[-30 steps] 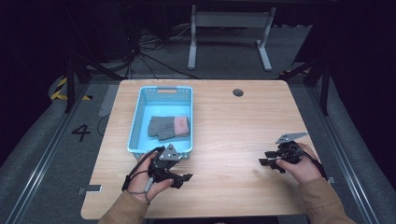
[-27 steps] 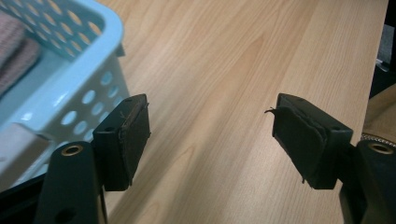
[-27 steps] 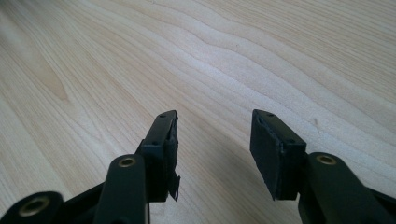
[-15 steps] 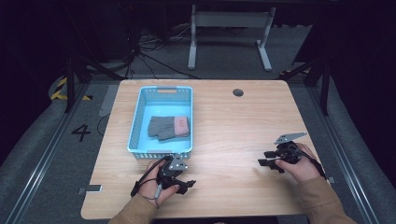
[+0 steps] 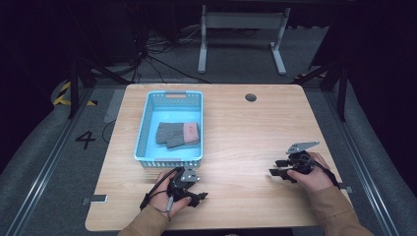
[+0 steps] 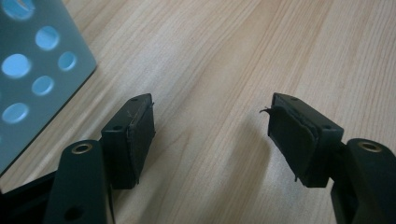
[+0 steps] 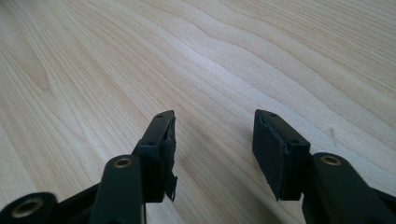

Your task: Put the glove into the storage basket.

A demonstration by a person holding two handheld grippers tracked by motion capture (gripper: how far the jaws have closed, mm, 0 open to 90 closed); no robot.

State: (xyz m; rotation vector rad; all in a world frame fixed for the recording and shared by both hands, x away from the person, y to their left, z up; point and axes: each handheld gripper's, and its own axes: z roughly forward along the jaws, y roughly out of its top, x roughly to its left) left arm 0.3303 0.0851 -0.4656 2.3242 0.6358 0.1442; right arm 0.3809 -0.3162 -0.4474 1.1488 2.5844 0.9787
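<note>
Gaping wide with nothing between them, the left gripper (image 5: pixel 196 198) fingers (image 6: pixel 133 140) have drawn back from the basket (image 5: pixel 169 160) toward the near edge. Right gripper (image 5: pixel 278 170) fingers (image 7: pixel 280 151), equally wide, stayed put over bare surface (image 5: pixel 246 142). Gloves (image 5: pixel 178 134) lie inside the basket.

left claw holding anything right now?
No. In the left gripper view the left claw stands open, with only bare light wooden table between its jaws, next to the perforated light-blue plastic basket.
</note>
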